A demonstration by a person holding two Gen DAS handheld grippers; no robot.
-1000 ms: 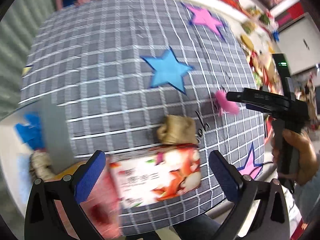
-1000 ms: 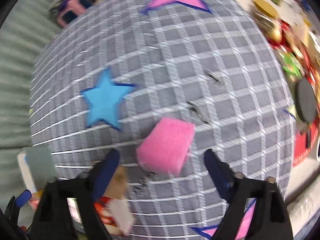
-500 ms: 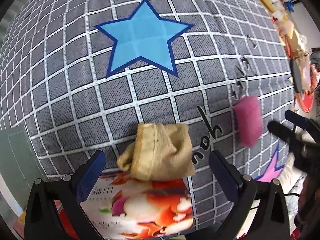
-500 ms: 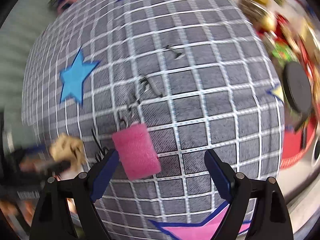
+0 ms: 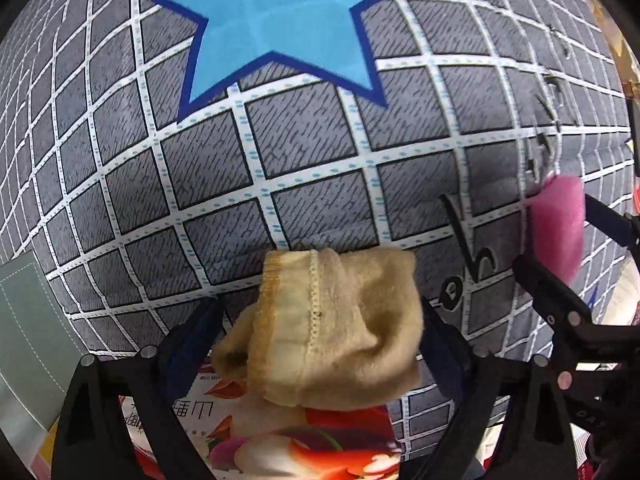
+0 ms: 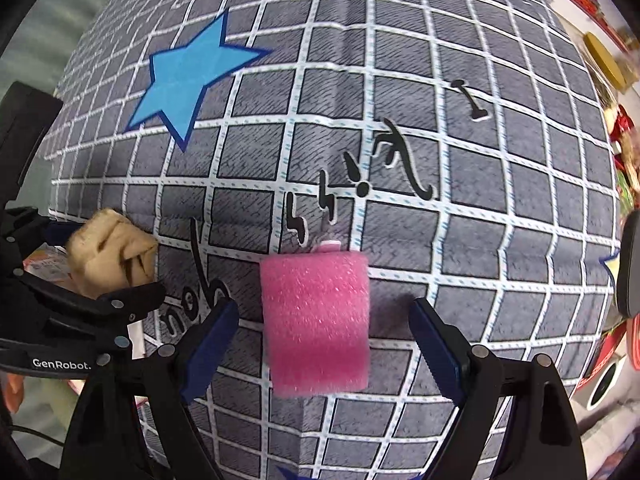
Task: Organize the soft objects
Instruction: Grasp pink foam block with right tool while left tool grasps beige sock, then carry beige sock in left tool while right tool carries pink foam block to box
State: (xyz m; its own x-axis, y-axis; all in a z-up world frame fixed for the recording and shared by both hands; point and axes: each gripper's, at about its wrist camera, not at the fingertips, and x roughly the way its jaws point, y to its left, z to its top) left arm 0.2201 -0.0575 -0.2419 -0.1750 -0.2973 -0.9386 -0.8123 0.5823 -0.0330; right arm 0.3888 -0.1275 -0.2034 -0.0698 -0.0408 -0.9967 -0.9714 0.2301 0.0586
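So on the left side you've got the left gripper [image 5: 320,344] parked right over the tan plush cloth [image 5: 332,328], a crumpled fuzzy bundle. The cloth sits right between the two blue pads, which look to be about touching its sides, but I honestly can't tell if they're squeezing it or just framing it. My guess is it's lined up like that for a straight pinch across the bundle's width, since a floppy thing like this only lifts cleanly if you catch a thick fold. The cloth partly overlaps a printed packet [image 5: 304,440] with a red and white design, lying just under and behind the fingers, so there's a chance of snagging the packet too.

Everything lies on a grey checked cloth [image 5: 320,184], with a blue star [image 5: 276,28] printed on it well ahead of the left tips.

Moving right, the right gripper [image 6: 324,340] has its fingers spread wide, with the pink foam block [image 6: 316,320] sitting between them, clear gaps on both sides. So nothing's gripped there yet. Looks centred on purpose so closing catches both flat faces evenly; foam squashes, so a gentle close should do. The tan cloth shows off to the left of this gripper, near the other tool.
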